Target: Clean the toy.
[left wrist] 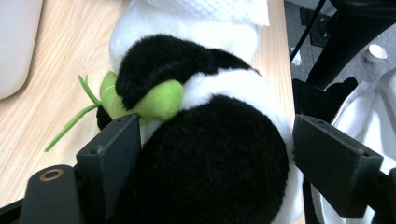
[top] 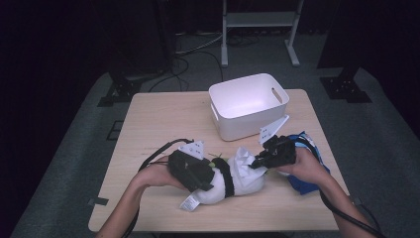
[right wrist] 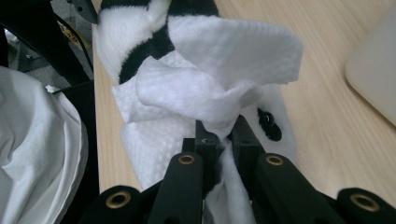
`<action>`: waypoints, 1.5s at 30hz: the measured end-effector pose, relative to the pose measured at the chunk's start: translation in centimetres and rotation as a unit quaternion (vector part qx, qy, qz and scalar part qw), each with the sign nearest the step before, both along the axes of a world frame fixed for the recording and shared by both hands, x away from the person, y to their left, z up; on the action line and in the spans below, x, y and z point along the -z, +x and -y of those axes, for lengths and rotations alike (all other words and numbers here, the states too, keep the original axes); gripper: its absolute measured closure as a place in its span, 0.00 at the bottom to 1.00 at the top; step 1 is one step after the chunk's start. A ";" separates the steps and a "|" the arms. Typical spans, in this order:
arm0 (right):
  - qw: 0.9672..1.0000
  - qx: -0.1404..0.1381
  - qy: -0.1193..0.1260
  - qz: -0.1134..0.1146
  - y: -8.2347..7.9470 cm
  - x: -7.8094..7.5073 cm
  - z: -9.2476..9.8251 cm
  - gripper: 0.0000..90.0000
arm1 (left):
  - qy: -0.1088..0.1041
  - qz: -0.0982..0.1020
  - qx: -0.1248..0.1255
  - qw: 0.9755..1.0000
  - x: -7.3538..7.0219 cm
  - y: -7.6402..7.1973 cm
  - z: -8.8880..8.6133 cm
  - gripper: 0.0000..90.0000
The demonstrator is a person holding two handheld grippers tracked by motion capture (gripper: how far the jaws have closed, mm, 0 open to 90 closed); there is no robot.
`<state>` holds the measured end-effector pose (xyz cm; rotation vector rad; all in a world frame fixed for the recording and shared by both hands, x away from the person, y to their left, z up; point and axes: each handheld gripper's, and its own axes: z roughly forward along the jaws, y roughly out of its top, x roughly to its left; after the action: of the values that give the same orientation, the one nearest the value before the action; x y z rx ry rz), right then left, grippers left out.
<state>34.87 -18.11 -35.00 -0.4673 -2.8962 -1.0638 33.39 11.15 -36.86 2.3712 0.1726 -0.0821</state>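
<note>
Plush panda (top: 225,181) lying on its side, its black back wedged between the left gripper (top: 200,179) jaws. White paper towel (right wrist: 210,79), crumpled, is pinched in the right gripper (right wrist: 223,135), draped over the panda's face.

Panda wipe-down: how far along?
Done: the left gripper straddles the panda toy, steadying it on the table, and the right gripper is shut on a paper towel.
In hand: the towel rests bunched on the panda's white end, so wiping looks under way.
Left: probably the rest of the wipe. The white bin looks empty and a blue cloth lies beside the right hand.
</note>
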 end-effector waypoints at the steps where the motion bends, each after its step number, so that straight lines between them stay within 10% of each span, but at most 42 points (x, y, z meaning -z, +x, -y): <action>1: 1.000 -0.001 0.000 -0.002 0.0 0.1 0.0 0.93 | -0.005 -0.002 -0.002 1.000 -0.1 0.1 0.0 0.18; 7: 1.000 -0.005 0.004 -0.011 -0.2 0.4 0.0 0.93 | -0.008 -0.006 -0.011 1.000 -0.5 0.4 0.0 0.17; 15: 1.000 -0.005 0.007 -0.015 -0.4 0.5 0.0 0.93 | 0.052 -0.031 -0.034 0.998 0.6 0.6 0.7 0.00; 20: 1.000 -0.012 0.002 -0.012 -0.5 0.3 -0.4 0.93 | 0.042 -0.052 -0.005 0.998 2.0 0.5 1.2 0.00; 26: 1.000 -0.031 0.005 -0.004 -0.5 -0.2 -2.4 0.93 | 0.040 -0.028 0.019 0.999 1.5 0.1 1.2 0.23; 38: 0.999 -0.033 0.003 -0.002 0.8 -0.2 -4.4 0.93 | 0.031 0.048 0.029 0.998 1.1 1.2 0.7 0.34; 45: 0.999 -0.041 -0.001 -0.003 1.0 0.0 -5.0 0.93 | 0.026 0.060 0.035 0.997 1.1 1.7 0.3 0.34</action>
<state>35.85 -13.13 -34.99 -0.3478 -2.8822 -1.0471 35.11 10.89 -38.01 2.4252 0.0350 0.0309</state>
